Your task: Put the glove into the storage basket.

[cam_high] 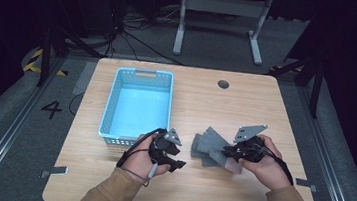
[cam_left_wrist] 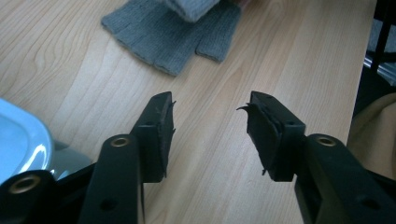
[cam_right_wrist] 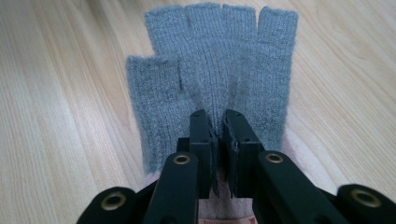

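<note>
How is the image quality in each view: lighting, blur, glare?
High view: table evenly lit, surroundings nearly black. Left gripper view: glove soft, basket washed out by glare. Right gripper view: glove knit fairly sharp, near jaws softer.

A lab-like recording space: a light wooden worktop stands on grey carpet with yellow-black hazard tape, loose black cables and a painted number four.

Grey ribbed-knit glove; light-blue perforated basket; pale wood-grain table; black claw; tan sleeves; dark grey floor.
</note>
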The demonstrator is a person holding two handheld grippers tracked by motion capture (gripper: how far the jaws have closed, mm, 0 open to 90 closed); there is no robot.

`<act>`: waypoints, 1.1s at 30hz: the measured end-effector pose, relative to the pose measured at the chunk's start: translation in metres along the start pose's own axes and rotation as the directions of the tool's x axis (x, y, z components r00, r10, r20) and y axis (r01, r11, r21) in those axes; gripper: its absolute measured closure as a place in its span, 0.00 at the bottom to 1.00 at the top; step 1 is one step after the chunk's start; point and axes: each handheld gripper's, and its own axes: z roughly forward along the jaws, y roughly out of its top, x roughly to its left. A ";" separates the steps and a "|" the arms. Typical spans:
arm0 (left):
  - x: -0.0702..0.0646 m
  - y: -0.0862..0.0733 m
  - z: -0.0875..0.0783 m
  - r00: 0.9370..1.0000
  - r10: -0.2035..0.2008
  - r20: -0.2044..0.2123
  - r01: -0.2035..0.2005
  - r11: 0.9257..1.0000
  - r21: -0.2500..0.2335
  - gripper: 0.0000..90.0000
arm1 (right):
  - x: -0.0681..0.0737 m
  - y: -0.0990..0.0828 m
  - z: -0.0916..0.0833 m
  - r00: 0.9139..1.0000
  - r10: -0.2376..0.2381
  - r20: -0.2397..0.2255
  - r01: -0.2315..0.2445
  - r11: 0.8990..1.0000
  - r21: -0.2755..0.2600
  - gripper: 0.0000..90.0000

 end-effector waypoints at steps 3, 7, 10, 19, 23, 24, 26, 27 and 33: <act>0.000 0.000 0.003 1.000 0.003 0.010 -0.003 1.000 0.003 0.62 | 0.002 0.000 0.005 1.000 -0.011 -0.006 0.011 1.000 0.012 0.93; -0.003 0.001 0.013 1.000 0.004 0.031 -0.005 1.000 0.015 0.64 | 0.004 -0.002 0.013 0.999 -0.027 -0.023 0.027 0.999 0.029 0.92; -0.002 0.001 0.014 1.000 0.001 0.029 -0.002 1.000 0.023 0.67 | 0.006 -0.003 0.018 0.999 -0.033 -0.025 0.034 0.999 0.042 0.92; -0.001 0.003 0.019 0.999 0.002 0.054 -0.007 0.996 0.094 0.85 | 0.012 -0.011 0.010 0.999 0.036 0.009 -0.035 0.999 -0.013 0.70; 0.000 0.003 0.021 0.998 -0.039 0.054 0.036 0.997 0.068 0.88 | 0.012 -0.019 -0.004 0.994 0.108 0.015 -0.107 0.993 -0.045 0.65; 0.000 0.003 0.021 0.998 -0.039 0.054 0.036 0.997 0.068 0.89 | 0.011 -0.021 -0.006 0.992 0.124 0.011 -0.123 0.991 -0.048 0.65; 0.000 0.004 0.024 0.998 -0.043 0.041 0.040 0.997 0.071 0.89 | 0.012 -0.027 -0.011 0.987 0.159 0.016 -0.158 0.986 -0.045 0.65; -0.001 0.005 0.026 0.998 -0.044 0.032 0.042 0.997 0.070 0.89 | 0.012 -0.030 -0.013 0.985 0.173 0.021 -0.172 0.984 -0.039 0.65; -0.001 0.006 0.035 0.999 -0.028 0.016 0.027 0.997 0.073 0.85 | 0.015 -0.043 -0.025 0.974 0.221 0.048 -0.220 0.975 -0.023 0.64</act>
